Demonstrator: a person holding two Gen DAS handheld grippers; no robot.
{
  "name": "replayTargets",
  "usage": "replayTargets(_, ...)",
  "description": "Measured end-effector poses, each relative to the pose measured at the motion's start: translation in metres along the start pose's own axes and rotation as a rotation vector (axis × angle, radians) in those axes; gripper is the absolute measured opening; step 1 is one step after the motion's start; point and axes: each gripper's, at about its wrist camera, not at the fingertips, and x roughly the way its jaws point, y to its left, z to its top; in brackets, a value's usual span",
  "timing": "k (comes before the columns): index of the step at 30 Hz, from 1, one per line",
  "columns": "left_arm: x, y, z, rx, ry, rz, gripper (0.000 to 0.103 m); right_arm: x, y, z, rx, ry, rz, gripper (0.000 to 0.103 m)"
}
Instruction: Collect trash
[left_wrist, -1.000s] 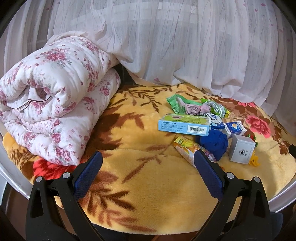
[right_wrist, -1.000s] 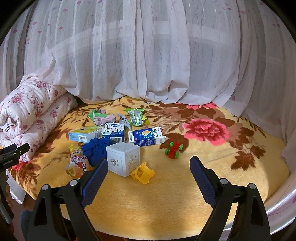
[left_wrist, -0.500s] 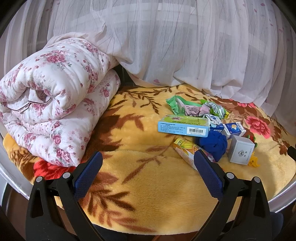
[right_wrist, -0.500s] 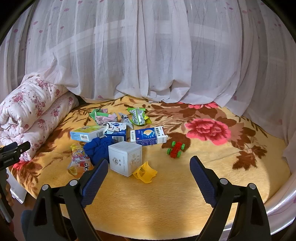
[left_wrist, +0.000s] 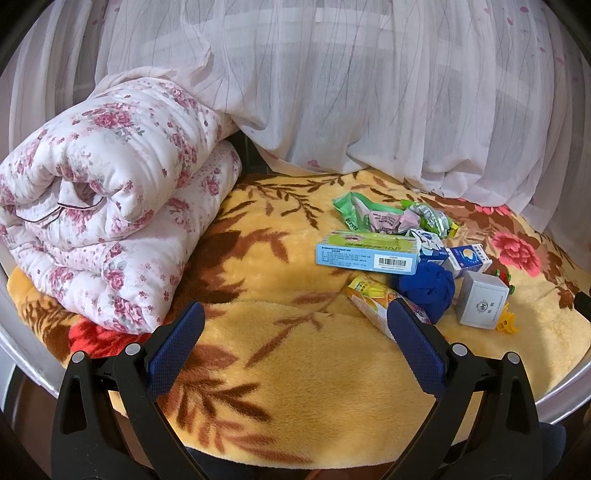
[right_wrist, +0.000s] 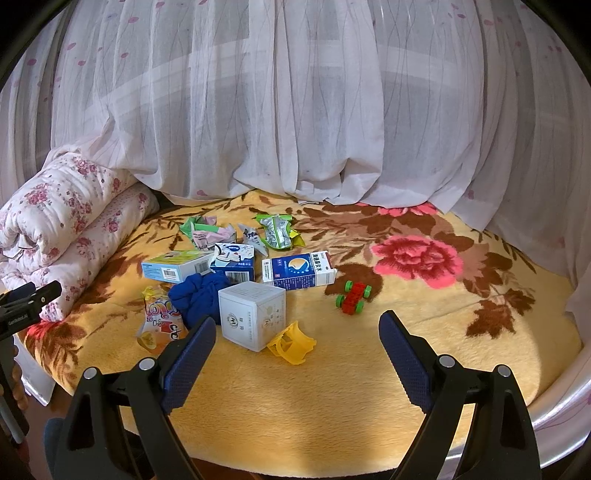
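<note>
Lying on the yellow floral blanket (right_wrist: 332, 387): crumpled wrappers (right_wrist: 207, 232), a blue-green carton (left_wrist: 367, 253), a white cube box (right_wrist: 253, 314), a snack pouch (right_wrist: 160, 321), all clustered near the folded quilt (left_wrist: 110, 199). Left gripper (left_wrist: 295, 339) and right gripper (right_wrist: 297, 350) are hovering, jaws spread wide, gripping nothing.
</note>
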Motion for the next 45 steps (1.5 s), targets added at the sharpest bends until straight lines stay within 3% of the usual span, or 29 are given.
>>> replayTargets(26, 0.004, 0.002, -0.003, -0.004, 0.015, -0.004, 0.096, 0.012, 0.021, -0.009, 0.0, 0.034, 0.026, 0.088)
replayTargets(32, 0.013, 0.005, -0.011, -0.01, 0.039, -0.006, 0.096, 0.052, 0.034, -0.009, 0.012, 0.097, 0.062, 0.091)
replayTargets(43, 0.027, 0.021, -0.02, -0.038, 0.077, 0.007, 0.096, 0.147, 0.073, -0.003, -0.031, 0.199, -0.046, 0.092)
replayTargets(44, 0.029, 0.022, -0.02, -0.04, 0.08, 0.009, 0.096, 0.153, 0.073, -0.004, -0.031, 0.208, -0.055, 0.09)
replayTargets(45, 0.031, 0.024, -0.021, -0.044, 0.084, 0.01, 0.096, 0.159, 0.073, -0.004, -0.029, 0.223, -0.06, 0.08)
